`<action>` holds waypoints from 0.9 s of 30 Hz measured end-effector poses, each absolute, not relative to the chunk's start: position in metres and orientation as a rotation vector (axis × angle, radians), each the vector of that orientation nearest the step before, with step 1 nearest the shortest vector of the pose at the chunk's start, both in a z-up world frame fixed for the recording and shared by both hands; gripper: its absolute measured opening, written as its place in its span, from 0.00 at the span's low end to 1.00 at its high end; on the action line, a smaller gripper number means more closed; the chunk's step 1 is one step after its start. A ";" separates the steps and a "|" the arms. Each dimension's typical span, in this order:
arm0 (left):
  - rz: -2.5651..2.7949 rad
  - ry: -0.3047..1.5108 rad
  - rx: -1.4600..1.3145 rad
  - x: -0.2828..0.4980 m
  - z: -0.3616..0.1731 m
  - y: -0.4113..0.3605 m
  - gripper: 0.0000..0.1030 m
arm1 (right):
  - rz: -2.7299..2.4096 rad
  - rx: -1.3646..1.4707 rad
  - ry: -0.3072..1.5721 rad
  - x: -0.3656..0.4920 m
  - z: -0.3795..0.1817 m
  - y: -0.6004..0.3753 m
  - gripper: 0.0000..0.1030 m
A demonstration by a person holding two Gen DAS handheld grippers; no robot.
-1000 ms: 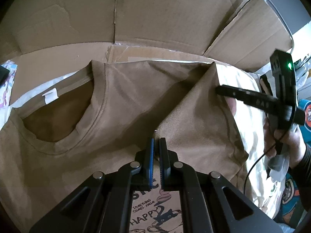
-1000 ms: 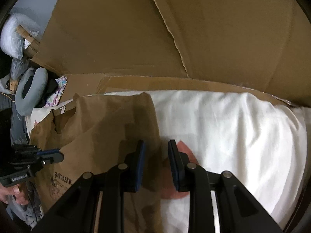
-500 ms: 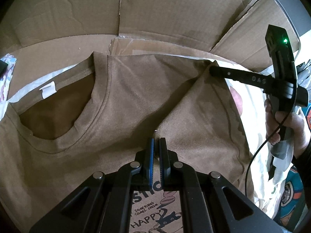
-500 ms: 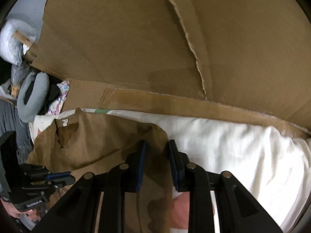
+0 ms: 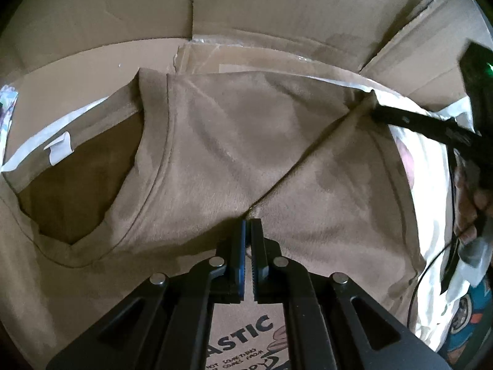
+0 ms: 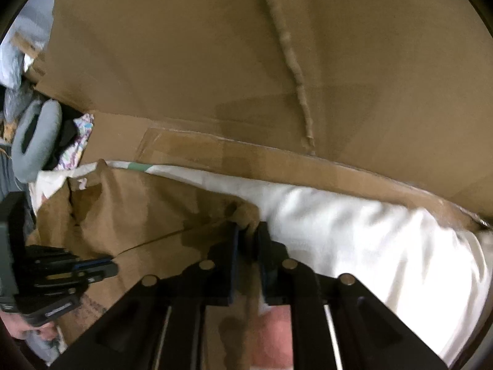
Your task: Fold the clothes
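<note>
Brown T-shirt (image 5: 234,141) spread front up on a white sheet (image 6: 354,225) over cardboard (image 5: 277,9), sleeve side doubled inward along a diagonal crease. Left gripper (image 5: 248,231) nearly closed, pinching the crease's near end to anchor it. Right gripper (image 6: 248,231) narrowed onto bunched fabric at the far corner, apparently to keep the fold line taut.
</note>
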State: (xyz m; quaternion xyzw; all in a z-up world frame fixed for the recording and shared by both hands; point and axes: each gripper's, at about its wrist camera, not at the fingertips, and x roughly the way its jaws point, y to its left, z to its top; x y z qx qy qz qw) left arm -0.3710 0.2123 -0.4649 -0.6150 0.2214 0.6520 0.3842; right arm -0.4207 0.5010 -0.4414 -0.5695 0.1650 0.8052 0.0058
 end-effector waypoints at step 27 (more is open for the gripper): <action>1.662 0.650 -1.397 -0.297 -0.414 0.220 0.05 | 2.538 -1.874 0.434 -0.275 -0.439 0.477 0.29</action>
